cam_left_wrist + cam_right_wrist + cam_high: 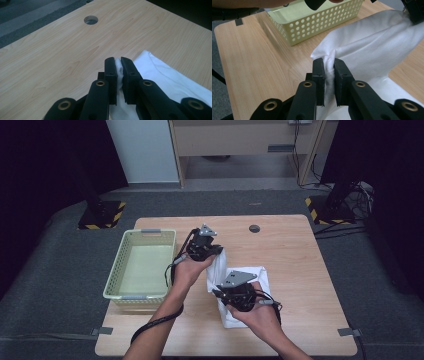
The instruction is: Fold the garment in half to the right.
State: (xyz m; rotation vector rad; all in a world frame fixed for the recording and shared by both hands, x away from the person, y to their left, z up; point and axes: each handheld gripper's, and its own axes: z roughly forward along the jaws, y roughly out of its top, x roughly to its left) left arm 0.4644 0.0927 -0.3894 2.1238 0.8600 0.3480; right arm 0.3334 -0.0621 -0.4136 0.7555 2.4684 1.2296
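A white cloth (pixel 248 275) lies folded on the wooden table (pixel 295 255), its left edge lifted off the surface. My left gripper (pixel 216 254) is shut on the far corner of that edge; in the left gripper view the cloth (pixel 165 75) is pinched between the black jaws of my left gripper (pixel 118 65). My right gripper (pixel 220 296) is shut on the near corner. In the right gripper view the cloth (pixel 372 42) stretches up from my right gripper (pixel 329 64) toward the other hand at the top right.
A pale yellow perforated basket (pixel 116 274) stands empty at the table's left, its wall (pixel 317 25) close beside the cloth. A round cable hole (pixel 255 228) sits near the table's far edge. Dark floor surrounds the table.
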